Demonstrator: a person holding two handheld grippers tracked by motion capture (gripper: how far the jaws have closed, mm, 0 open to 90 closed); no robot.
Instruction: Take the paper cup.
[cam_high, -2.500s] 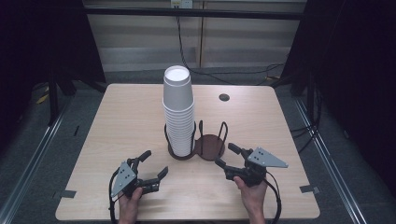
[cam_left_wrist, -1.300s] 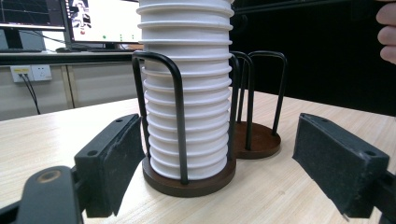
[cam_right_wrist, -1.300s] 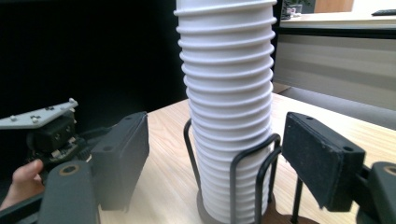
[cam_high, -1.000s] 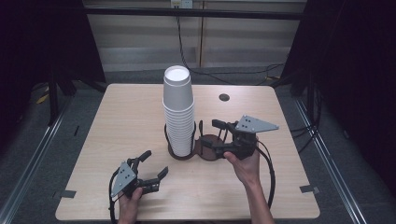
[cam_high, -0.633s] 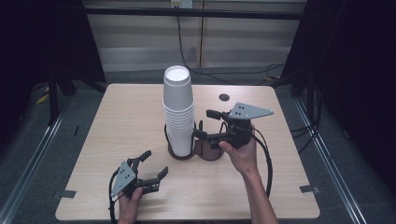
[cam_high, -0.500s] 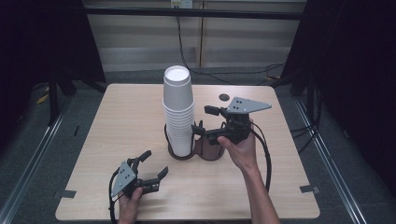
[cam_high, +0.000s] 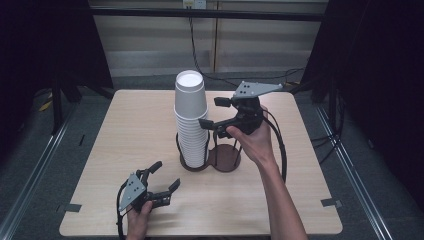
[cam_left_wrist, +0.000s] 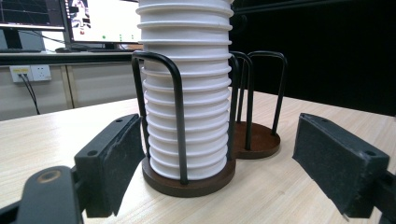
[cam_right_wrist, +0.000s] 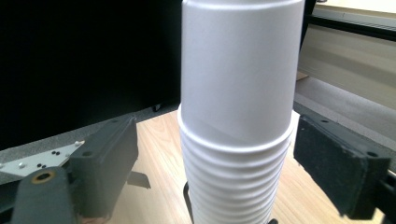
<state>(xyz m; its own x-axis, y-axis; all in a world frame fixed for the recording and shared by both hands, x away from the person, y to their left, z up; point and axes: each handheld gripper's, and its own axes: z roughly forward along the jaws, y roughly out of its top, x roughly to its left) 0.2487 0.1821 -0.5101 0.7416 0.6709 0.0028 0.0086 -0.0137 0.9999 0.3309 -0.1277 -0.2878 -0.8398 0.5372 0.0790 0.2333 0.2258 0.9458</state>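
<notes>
The left gripper (cam_high: 161, 181) is held low in the left hand (cam_high: 137, 216) at the near left of the high view, its jaws spread apart with nothing between them. The right gripper (cam_high: 211, 112) is raised on an extended right forearm (cam_high: 285, 205), gripped by the right hand (cam_high: 252, 140), jaws parted and directed leftward.

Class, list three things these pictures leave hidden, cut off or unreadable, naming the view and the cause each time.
1. Cup count: the paper cup stack runs off the top edge in the left gripper view. In the high view its rims are too small to count.
2. Empty wire holder: the right hand overlaps part of it in the high view.
3. Monitor text: too blurred to read in the left gripper view.
</notes>
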